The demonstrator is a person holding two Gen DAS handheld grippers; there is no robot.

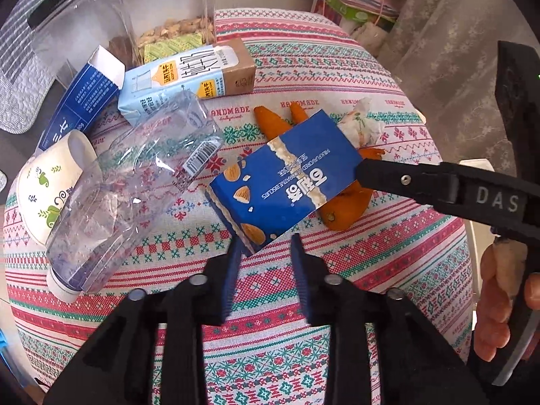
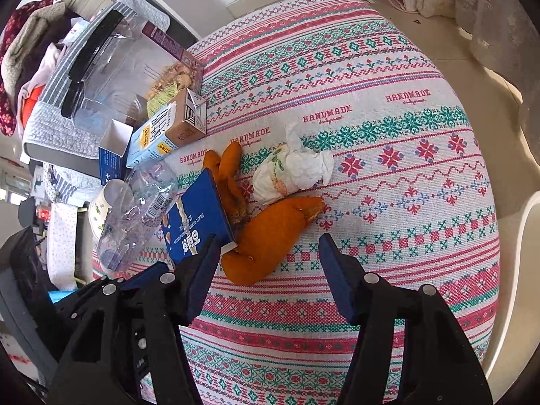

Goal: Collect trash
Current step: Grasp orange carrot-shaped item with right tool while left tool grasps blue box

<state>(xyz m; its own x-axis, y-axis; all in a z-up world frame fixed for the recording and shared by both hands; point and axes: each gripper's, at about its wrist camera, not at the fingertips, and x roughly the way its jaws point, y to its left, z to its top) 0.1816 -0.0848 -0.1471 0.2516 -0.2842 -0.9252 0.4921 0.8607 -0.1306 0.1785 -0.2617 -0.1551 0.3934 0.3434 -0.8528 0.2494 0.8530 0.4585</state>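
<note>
My left gripper (image 1: 266,243) hangs low over the counter (image 1: 388,263), its jaws spread apart with nothing between them. The near corner of the blue biscuit box (image 1: 287,177) sits right at the tip of the left-hand jaw; I cannot tell whether it touches. The box lies tilted, resting on orange peel (image 1: 341,209) that pokes out on its far and right sides.

My right gripper (image 2: 268,246) is also spread wide and holds nothing. Its jaws straddle the near end of the large piece of orange peel (image 2: 270,236), and one jaw overlaps the corner of the biscuit box (image 2: 194,222). In the left view, that jaw reaches in from the right and meets the box's right edge.

A crumpled tissue (image 2: 292,170) lies just beyond the peel, touching it. To the left of the box lies a crushed clear plastic bottle (image 1: 135,189), white cap toward me, lying over a paper cup (image 1: 47,182) on its side. Behind them are a pale blue milk carton (image 1: 185,74) and a dark blue box (image 1: 81,101) with an open flap, both lying down. A clear bin (image 1: 162,10) with scraps inside stands at the counter's far edge
</note>
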